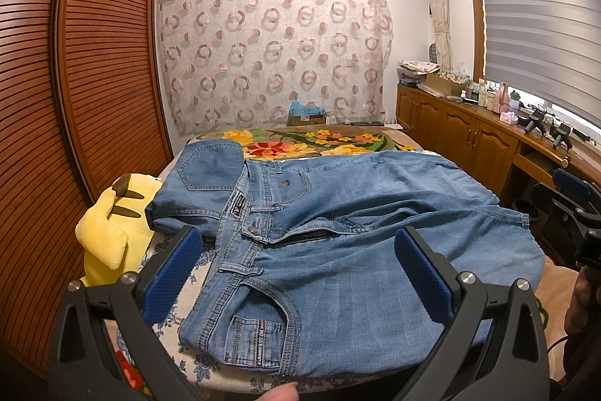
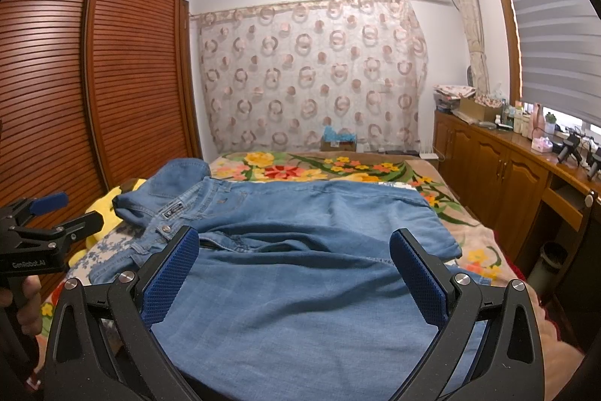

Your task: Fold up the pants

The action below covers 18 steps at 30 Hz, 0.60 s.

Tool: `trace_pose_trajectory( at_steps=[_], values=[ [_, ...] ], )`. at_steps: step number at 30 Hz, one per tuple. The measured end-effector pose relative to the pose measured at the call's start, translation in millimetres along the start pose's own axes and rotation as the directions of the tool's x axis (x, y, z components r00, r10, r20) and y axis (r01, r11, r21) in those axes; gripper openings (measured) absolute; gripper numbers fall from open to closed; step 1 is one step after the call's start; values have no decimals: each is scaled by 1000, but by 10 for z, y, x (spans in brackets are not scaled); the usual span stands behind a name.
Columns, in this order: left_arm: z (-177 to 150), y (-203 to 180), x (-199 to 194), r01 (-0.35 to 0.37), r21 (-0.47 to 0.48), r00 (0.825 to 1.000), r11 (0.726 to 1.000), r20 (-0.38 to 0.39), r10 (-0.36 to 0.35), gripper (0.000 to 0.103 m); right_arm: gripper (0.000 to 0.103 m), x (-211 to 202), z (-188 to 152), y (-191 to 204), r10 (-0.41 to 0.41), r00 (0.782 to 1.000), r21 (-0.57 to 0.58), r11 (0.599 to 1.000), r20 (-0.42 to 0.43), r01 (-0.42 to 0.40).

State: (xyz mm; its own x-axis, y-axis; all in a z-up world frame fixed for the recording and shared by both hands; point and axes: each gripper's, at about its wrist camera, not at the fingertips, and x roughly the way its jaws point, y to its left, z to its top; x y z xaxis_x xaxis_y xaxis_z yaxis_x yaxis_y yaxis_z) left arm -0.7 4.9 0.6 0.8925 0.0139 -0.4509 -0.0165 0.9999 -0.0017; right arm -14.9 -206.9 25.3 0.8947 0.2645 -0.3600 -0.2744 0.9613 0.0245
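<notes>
Light blue jeans (image 1: 338,224) lie spread on the bed, front side up, waist to the left, legs running right; the far waist part is folded over. The fly is open. My left gripper (image 1: 296,243) is open, held above the waistband and front pocket, touching nothing. My right gripper (image 2: 295,247) is open above the near leg of the jeans (image 2: 300,269), empty. The right gripper shows at the right edge of the left wrist view (image 1: 571,209); the left gripper shows at the left edge of the right wrist view (image 2: 45,224).
A yellow plush toy (image 1: 109,228) lies left of the jeans at the bed edge. The bed (image 1: 319,138) has a floral blanket. A slatted wardrobe (image 1: 75,81) stands on the left, wooden cabinets (image 1: 469,134) with bottles on the right, a curtain behind.
</notes>
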Motion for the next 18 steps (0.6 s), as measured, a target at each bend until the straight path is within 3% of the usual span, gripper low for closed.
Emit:
trace_pose_trajectory(
  at_steps=[18],
  values=[
    [41,5,-30,0,1,1000,1000,10,0,103,103,-19,5,-42,0,1000,1,1000,1,0]
  ],
)
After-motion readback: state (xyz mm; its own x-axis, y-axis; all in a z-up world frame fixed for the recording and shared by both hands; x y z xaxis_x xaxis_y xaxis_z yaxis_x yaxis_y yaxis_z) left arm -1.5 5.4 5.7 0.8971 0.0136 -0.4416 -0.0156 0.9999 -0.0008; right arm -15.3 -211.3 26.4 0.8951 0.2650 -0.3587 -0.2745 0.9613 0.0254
